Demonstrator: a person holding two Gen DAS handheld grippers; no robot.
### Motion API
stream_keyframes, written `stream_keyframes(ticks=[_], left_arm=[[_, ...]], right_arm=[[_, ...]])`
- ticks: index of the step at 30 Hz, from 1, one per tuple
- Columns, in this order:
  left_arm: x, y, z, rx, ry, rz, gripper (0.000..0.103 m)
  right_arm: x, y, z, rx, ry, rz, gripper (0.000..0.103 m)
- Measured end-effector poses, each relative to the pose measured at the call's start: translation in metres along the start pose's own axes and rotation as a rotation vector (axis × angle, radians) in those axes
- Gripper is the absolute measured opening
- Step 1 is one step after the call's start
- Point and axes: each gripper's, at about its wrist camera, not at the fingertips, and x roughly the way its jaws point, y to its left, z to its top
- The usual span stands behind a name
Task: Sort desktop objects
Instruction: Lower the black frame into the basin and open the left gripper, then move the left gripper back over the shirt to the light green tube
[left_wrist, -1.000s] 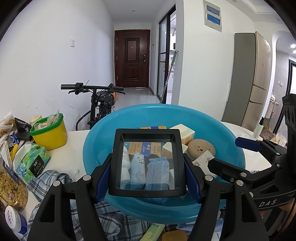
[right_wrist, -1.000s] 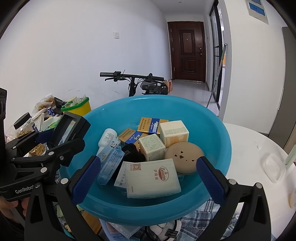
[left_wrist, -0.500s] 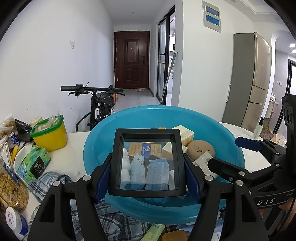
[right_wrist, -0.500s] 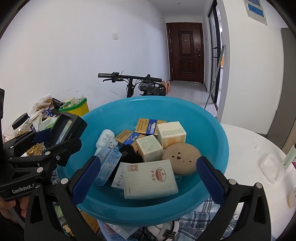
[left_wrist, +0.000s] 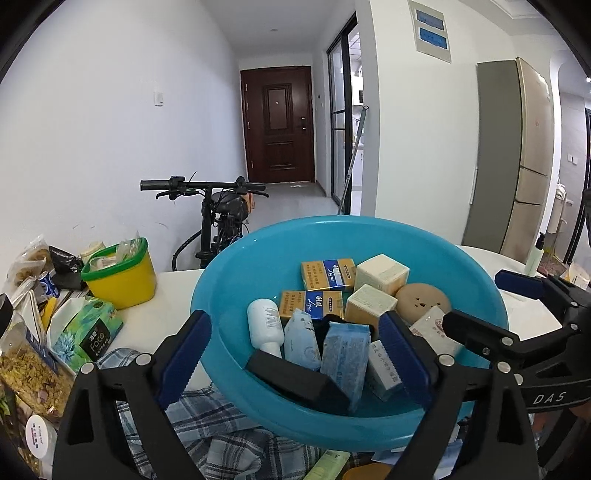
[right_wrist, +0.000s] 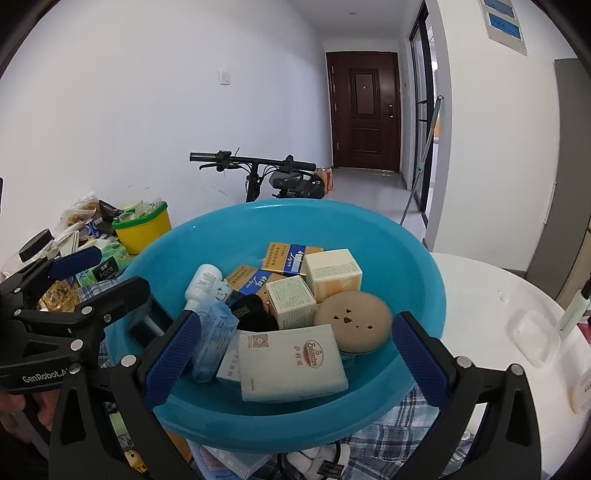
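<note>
A blue plastic basin holds several small boxes, a white bottle, blue packets and a tan round case. A black-framed square magnifier lies tilted inside the basin's near edge. My left gripper is open and empty just behind it, at the basin's near rim. My right gripper is open and empty over the near rim of the basin, above a white box. The left gripper also shows in the right wrist view.
A yellow tub with a green rim, a green tissue pack and snack bags stand left on the white table. A plaid cloth lies under the basin. A clear lidded tub sits right. A bicycle stands behind.
My left gripper has opened and let go of the black-framed magnifier, which now lies tilted in the basin. The right gripper stays open over the basin.
</note>
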Motion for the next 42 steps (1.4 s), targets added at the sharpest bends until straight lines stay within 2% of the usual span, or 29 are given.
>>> stream_keyframes(ticks=[13, 17, 18, 19, 23, 25, 30, 35, 40, 42], left_arm=[[0.003, 0.000, -0.001, 0.000, 0.023, 0.011, 0.094], [0.000, 0.002, -0.001, 0.005, 0.018, -0.003, 0.094], [-0.002, 0.003, -0.002, 0.006, 0.019, -0.015, 0.097], [-0.005, 0.004, -0.002, 0.015, 0.021, -0.022, 0.102], [-0.026, -0.004, -0.013, 0.176, -0.020, -0.002, 0.103], [-0.036, -0.004, -0.020, 0.222, -0.034, -0.022, 0.103], [-0.041, 0.009, -0.039, 0.237, 0.042, -0.148, 0.103], [-0.031, 0.010, -0.060, 0.255, 0.103, -0.205, 0.103], [-0.023, 0.000, -0.081, 0.350, 0.157, -0.236, 0.103], [-0.020, 0.002, -0.087, 0.359, 0.174, -0.277, 0.103]], right_arm=[[-0.002, 0.000, -0.001, -0.005, -0.002, -0.001, 0.103], [-0.006, 0.000, 0.001, -0.002, -0.017, 0.001, 0.103], [-0.007, -0.001, 0.001, 0.001, -0.022, -0.001, 0.103], [-0.008, -0.002, 0.001, 0.004, -0.025, -0.002, 0.103], [-0.005, -0.006, 0.000, 0.021, -0.027, -0.009, 0.103], [-0.003, -0.005, -0.001, 0.021, -0.018, -0.010, 0.103], [-0.004, -0.001, 0.000, 0.008, -0.026, -0.008, 0.103], [-0.004, -0.003, -0.001, 0.013, -0.027, -0.011, 0.103], [-0.001, -0.004, -0.002, 0.009, -0.015, -0.016, 0.103], [-0.001, -0.003, -0.002, 0.007, -0.013, -0.017, 0.103]])
